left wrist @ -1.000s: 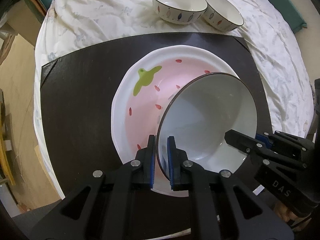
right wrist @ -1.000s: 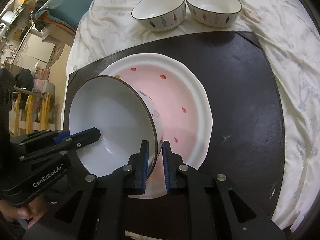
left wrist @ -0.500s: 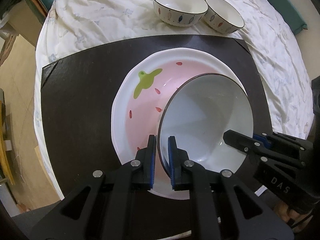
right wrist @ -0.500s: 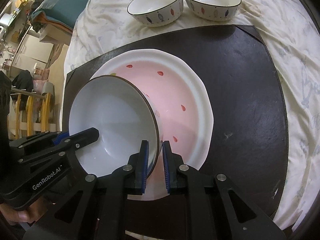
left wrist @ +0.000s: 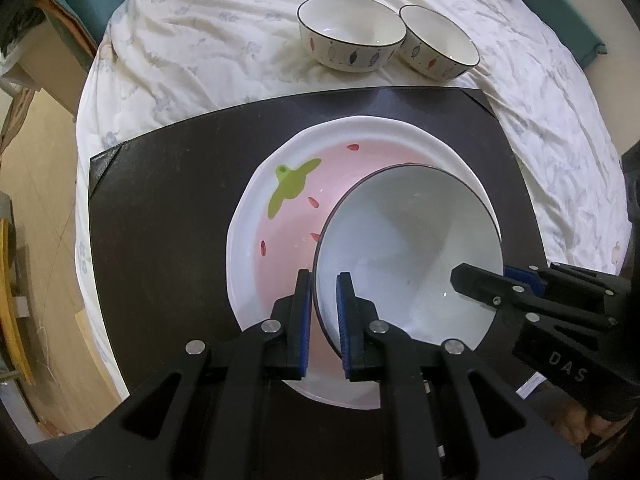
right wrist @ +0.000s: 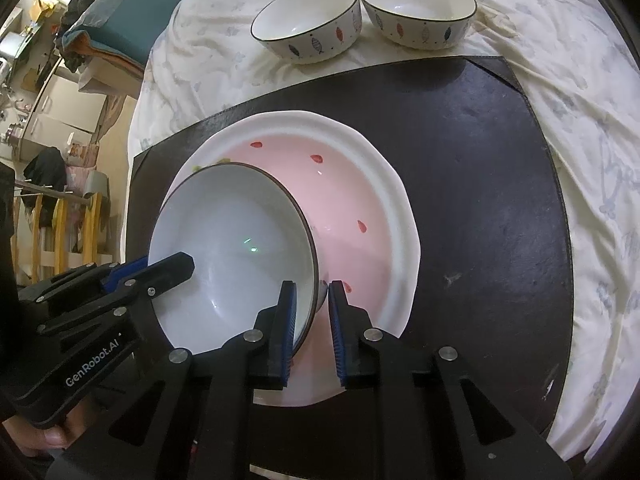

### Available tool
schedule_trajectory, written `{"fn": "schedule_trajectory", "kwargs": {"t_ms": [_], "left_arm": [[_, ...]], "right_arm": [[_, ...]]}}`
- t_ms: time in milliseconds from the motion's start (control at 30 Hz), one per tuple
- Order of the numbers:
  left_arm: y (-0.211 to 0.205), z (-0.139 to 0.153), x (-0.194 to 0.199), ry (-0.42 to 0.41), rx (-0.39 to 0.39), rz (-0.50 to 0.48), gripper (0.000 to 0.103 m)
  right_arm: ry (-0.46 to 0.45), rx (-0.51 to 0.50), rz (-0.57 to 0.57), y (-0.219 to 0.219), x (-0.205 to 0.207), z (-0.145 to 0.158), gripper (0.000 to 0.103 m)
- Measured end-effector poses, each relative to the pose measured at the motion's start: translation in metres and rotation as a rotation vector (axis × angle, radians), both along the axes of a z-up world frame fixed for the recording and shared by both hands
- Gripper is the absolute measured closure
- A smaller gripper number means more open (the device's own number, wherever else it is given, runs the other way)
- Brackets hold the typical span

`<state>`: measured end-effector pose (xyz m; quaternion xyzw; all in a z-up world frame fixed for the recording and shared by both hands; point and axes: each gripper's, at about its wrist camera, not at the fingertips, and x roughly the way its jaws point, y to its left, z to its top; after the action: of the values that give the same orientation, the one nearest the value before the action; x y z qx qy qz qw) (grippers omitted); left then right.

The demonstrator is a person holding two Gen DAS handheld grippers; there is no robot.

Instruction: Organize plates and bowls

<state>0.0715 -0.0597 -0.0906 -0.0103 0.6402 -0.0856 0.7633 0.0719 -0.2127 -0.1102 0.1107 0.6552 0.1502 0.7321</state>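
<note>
A white bowl with a dark rim (left wrist: 408, 248) (right wrist: 232, 240) rests on the pink strawberry plate (left wrist: 288, 216) (right wrist: 360, 184), which lies on the dark mat (left wrist: 160, 216) (right wrist: 480, 184). My left gripper (left wrist: 323, 280) straddles the bowl's left rim with a small gap at the pads. My right gripper (right wrist: 311, 290) straddles the bowl's right rim, its jaws slightly parted. Each gripper shows in the other's view, the right one (left wrist: 520, 288) and the left one (right wrist: 132, 280).
Two white bowls with fish patterns (left wrist: 350, 36) (left wrist: 438, 46) stand side by side on the white cloth beyond the mat, also in the right wrist view (right wrist: 308, 20) (right wrist: 418, 8). The round table's edge and the floor (left wrist: 36, 184) lie to the left.
The bowl has come down from a tilt to sit lower and flatter on the plate. Both grippers' jaws have parted slightly around its rim.
</note>
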Motion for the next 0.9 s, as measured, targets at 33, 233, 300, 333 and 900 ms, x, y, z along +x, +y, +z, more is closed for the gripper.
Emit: {"fn": "schedule_trajectory", "kwargs": {"t_ms": [33,233,300,333,900], "left_arm": [[0.000,0.000,0.000,0.000,0.001,0.003,0.093],[0.005,0.005,-0.001,-0.022,0.008,0.024,0.072],[0.007,0.009,-0.001,-0.044,0.009,0.030,0.064],[0.007,0.011,-0.001,-0.052,0.010,0.030,0.063],[0.011,0.041,0.006,-0.237,0.065,0.068,0.018]], "right_arm": [[-0.002,-0.002,0.000,0.000,0.000,0.001,0.083],[-0.020,-0.005,-0.020,-0.006,-0.001,0.007,0.083],[-0.027,-0.003,-0.032,-0.009,0.000,0.009,0.083],[-0.028,-0.001,-0.039,-0.011,0.000,0.010,0.083],[-0.136,0.004,-0.083,-0.017,0.005,0.034,0.083]]}}
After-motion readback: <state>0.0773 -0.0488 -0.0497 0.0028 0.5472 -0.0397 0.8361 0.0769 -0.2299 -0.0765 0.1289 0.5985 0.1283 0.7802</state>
